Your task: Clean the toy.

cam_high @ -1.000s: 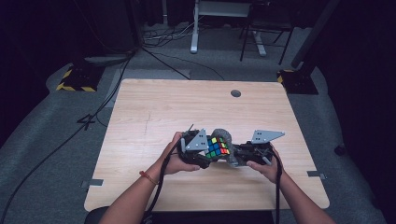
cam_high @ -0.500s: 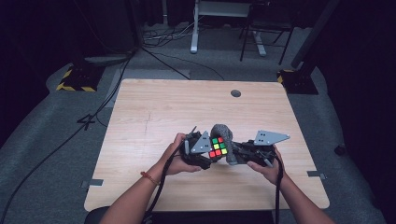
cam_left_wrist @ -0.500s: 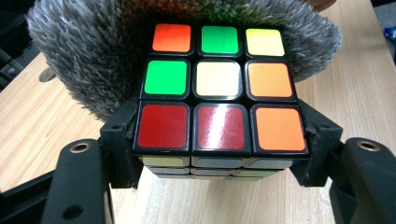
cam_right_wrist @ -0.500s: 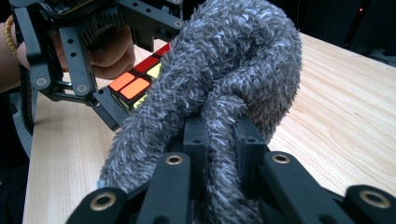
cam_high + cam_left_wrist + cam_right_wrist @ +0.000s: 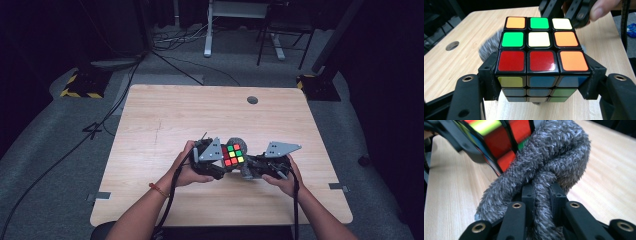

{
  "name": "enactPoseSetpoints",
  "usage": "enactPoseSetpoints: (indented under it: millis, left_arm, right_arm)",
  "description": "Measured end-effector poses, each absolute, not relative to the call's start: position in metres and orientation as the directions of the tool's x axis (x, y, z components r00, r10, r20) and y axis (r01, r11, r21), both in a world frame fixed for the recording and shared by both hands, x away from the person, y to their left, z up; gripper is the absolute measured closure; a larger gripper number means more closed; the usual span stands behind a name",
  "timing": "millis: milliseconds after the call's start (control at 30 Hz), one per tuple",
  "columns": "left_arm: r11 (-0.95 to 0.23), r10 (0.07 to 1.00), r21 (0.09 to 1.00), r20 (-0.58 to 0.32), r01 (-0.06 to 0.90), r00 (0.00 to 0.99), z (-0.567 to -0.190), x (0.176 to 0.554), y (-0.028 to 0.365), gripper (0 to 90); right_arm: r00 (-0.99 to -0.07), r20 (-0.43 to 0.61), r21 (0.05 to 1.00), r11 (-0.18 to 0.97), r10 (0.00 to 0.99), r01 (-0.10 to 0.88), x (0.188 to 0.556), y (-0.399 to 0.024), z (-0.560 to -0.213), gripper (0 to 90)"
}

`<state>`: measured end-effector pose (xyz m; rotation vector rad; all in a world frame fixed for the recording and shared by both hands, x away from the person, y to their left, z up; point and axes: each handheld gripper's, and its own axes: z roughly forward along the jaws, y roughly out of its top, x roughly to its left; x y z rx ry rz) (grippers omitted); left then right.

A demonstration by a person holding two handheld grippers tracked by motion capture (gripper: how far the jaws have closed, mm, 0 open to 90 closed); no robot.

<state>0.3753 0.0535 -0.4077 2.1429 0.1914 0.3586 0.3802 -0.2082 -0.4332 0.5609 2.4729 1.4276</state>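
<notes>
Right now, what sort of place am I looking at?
Probably a dim lab or recording studio: a lone wooden table on grey carpet, cables trailing over the floor, and yellow-and-black striped bases at the table's corners.

A pale wooden table (image 5: 165, 130) with a bare top, seen from above.

The light-grained rectangular top has rounded corners and a small round hole (image 5: 252, 100) near its far edge, right of centre. It stands on grey carpeted floor (image 5: 45, 165). Black cables (image 5: 75, 145) trail across that floor on the left, and two short strips of tape (image 5: 98, 196) lie beside the table's near corners.
</notes>
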Motion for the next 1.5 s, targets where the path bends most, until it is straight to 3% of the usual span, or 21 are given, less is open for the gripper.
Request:
enactPoseSetpoints:
  millis: [300, 767, 1167, 1333, 1500]
  left_arm:
    - [-0.584, 0.259, 0.812, 0.168, 0.015, 0.951, -0.414, 0.379, 0.049, 33.2]
    - [-0.524, 0.252, 0.852, 0.148, 0.007, 0.956, -0.406, 0.376, 0.054, 33.3]
    - [-0.595, 0.253, 0.803, 0.157, 0.026, 0.955, -0.419, 0.38, 0.049, 32.9]
    - [-0.568, 0.268, 0.823, 0.168, 0.015, 0.949, -0.414, 0.378, 0.05, 33.1]
    - [-0.555, 0.277, 0.832, 0.172, 0.011, 0.945, -0.41, 0.377, 0.053, 33.1]
  right_arm:
    - [-0.902, -0.015, 0.912, 0.377, 0.432, 0.165, 0.374, -0.215, -0.42, 77.9]
    - [-0.911, 0.009, 0.843, 0.487, 0.413, 0.23, 0.379, -0.203, -0.431, 77.8]
    - [-0.904, -0.051, 0.906, 0.4, 0.425, 0.137, 0.367, -0.212, -0.411, 77.3]
    - [-0.903, -0.021, 0.906, 0.39, 0.43, 0.164, 0.371, -0.213, -0.413, 77.3]
    - [-0.922, 0.02, 0.863, 0.459, 0.387, 0.212, 0.377, -0.209, -0.426, 77.2]
